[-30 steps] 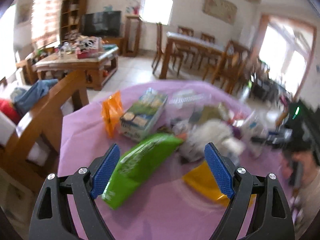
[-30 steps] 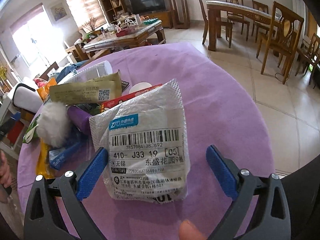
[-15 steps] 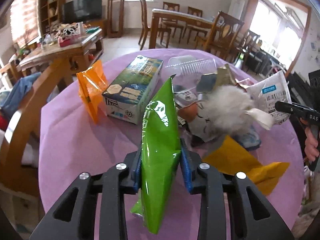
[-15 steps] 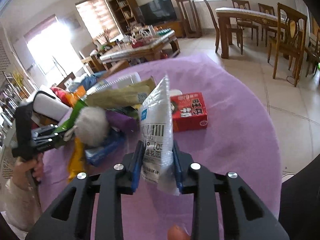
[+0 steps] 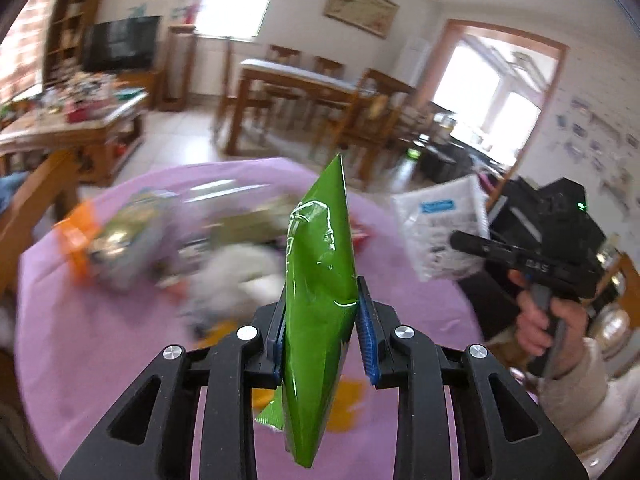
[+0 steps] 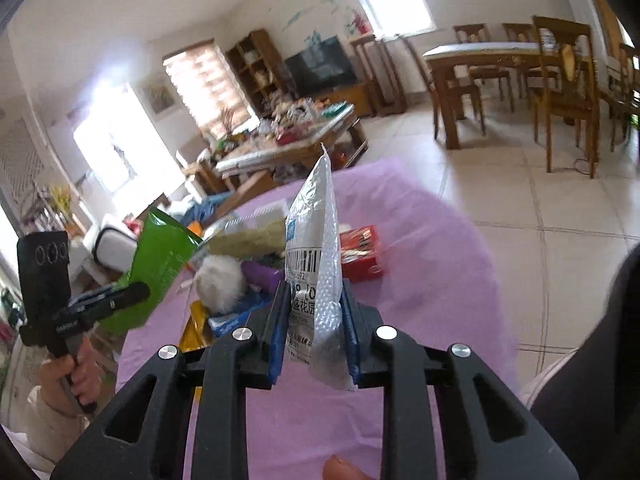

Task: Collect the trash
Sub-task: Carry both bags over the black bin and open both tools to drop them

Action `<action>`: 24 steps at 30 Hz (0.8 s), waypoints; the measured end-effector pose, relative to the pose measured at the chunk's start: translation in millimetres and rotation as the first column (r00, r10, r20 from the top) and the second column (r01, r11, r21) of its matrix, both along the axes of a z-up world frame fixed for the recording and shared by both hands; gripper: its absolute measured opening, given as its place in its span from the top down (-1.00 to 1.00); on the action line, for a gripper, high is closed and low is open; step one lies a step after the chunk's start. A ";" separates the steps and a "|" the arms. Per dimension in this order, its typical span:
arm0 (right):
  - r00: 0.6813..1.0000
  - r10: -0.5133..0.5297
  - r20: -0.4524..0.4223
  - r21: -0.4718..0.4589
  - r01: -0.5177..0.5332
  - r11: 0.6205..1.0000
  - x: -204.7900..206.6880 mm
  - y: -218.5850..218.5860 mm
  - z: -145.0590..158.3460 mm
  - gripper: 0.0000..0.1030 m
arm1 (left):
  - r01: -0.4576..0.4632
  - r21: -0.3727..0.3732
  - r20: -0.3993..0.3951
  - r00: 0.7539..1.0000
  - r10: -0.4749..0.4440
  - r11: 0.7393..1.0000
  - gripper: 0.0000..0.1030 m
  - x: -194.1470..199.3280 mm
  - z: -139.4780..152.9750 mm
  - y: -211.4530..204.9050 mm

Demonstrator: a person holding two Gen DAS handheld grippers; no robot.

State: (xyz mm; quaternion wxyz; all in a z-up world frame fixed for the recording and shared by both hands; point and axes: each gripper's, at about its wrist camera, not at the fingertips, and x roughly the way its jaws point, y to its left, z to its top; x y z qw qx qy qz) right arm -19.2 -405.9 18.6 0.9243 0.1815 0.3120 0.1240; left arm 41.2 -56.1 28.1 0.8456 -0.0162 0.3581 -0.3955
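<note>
My left gripper (image 5: 322,304) is shut on a green snack bag (image 5: 320,248), held on edge above the purple-clothed table (image 5: 100,352). My right gripper (image 6: 314,300) is shut on a white bubble mailer (image 6: 316,232) with a barcode label, also lifted off the table. In the left wrist view, the mailer (image 5: 440,224) hangs from the right gripper (image 5: 460,238) at the right. In the right wrist view, the green bag (image 6: 160,264) and the left gripper (image 6: 132,294) sit at the left. A pile of trash stays on the cloth: a red box (image 6: 360,252), a white fluffy ball (image 6: 222,280) and a yellow wrapper (image 6: 192,332).
An orange wrapper (image 5: 74,236) and a blurred carton (image 5: 128,236) lie at the table's left. A wooden chair (image 5: 36,196) stands by that edge. Beyond the table are tiled floor (image 6: 540,208), a cluttered coffee table (image 6: 280,148) and a dining table with chairs (image 6: 480,56).
Both grippers went from open to shut, the left on the green bag and the right on the mailer. Both then rose, lifting the two items off the table.
</note>
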 end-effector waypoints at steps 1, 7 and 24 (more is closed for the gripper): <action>1.000 -0.024 0.014 0.002 0.024 1.000 -5.9 -8.2 3.3 0.52 | 0.024 -0.007 -0.002 1.000 -0.024 1.000 0.44 -3.7 2.4 -16.4; 0.961 -0.259 0.096 -0.018 0.261 0.965 -61.5 -81.8 21.4 0.52 | 0.183 -0.088 -0.055 0.981 -0.188 0.979 0.44 -18.6 0.5 -121.6; 0.785 -0.618 -0.051 0.001 0.618 0.786 -148.9 -236.3 -42.3 0.51 | 0.470 -0.112 -0.217 0.848 -0.483 0.876 0.44 -77.2 -67.5 -409.3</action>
